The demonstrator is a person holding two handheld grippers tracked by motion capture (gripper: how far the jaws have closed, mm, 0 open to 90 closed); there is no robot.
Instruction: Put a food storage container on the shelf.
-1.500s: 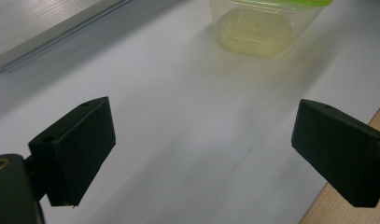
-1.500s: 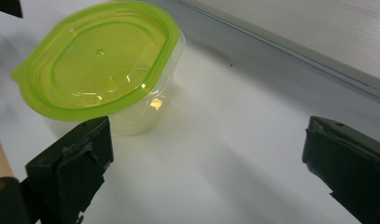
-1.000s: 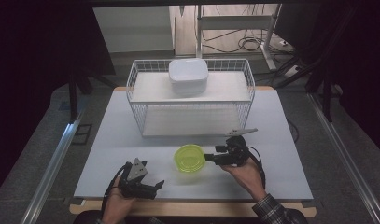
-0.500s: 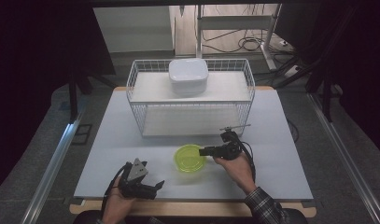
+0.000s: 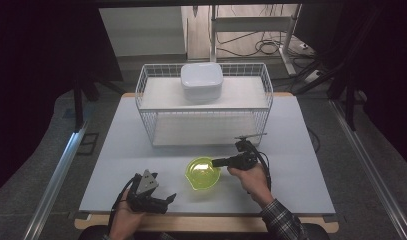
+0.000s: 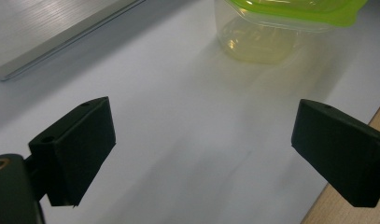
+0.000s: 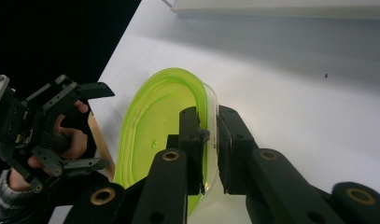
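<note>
Since 1 second ago our right gripper (image 7: pixel 208 140) has slid onto the green container (image 5: pixel 203 172) and its jaws have just been closing; they now pinch the rim wall, ready to lift it. Our left gripper (image 6: pixel 201 149) waits spread wide, container near the front table (image 5: pixel 301 150) edge.

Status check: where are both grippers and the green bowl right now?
Right gripper just closed on the green bowl rim, one jaw inside, one outside. Left gripper open, empty, short of the bowl. Wire basket stands behind; nothing blocking.
</note>
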